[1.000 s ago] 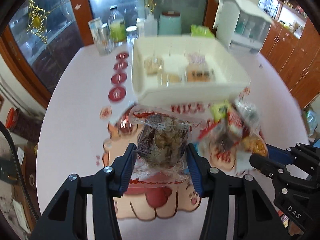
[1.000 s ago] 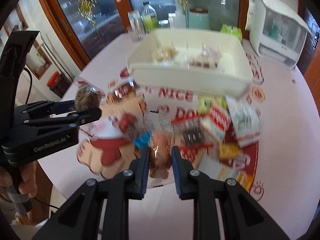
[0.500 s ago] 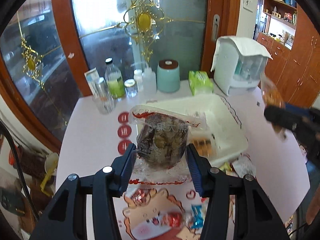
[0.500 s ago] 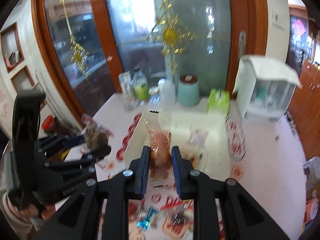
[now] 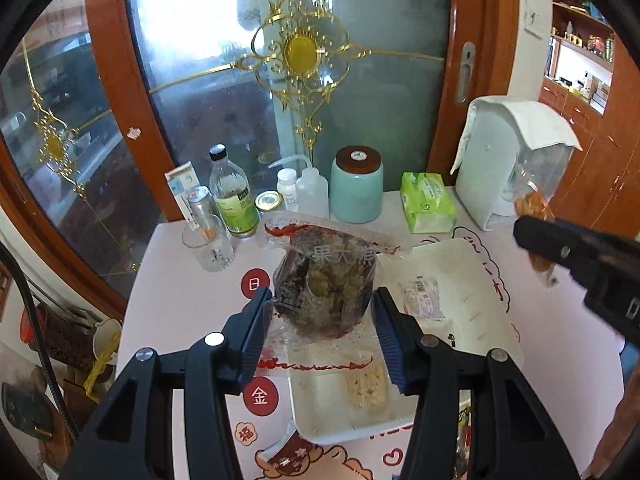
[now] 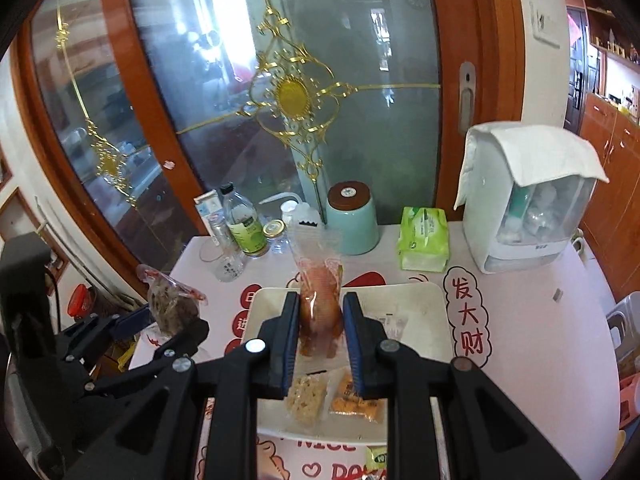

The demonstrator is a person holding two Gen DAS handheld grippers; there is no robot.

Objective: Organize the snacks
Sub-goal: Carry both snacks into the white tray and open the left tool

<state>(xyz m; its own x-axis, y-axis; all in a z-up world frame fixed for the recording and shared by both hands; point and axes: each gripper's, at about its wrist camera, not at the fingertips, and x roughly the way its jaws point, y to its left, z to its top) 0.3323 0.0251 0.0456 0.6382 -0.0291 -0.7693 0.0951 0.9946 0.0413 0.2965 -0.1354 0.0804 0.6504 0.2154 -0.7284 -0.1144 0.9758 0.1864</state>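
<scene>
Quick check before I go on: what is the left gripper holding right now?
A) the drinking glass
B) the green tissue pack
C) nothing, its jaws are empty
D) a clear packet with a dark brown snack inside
D: in the left wrist view the left gripper has its blue pads pressed on both sides of the clear packet of dark brown snack, held above the white tray.

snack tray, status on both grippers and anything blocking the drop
Left gripper shut on dark nut snack pack. Right gripper shut on orange snack packet. Both above white tray; a few packets inside, bare space left. Nothing blocking.
</scene>
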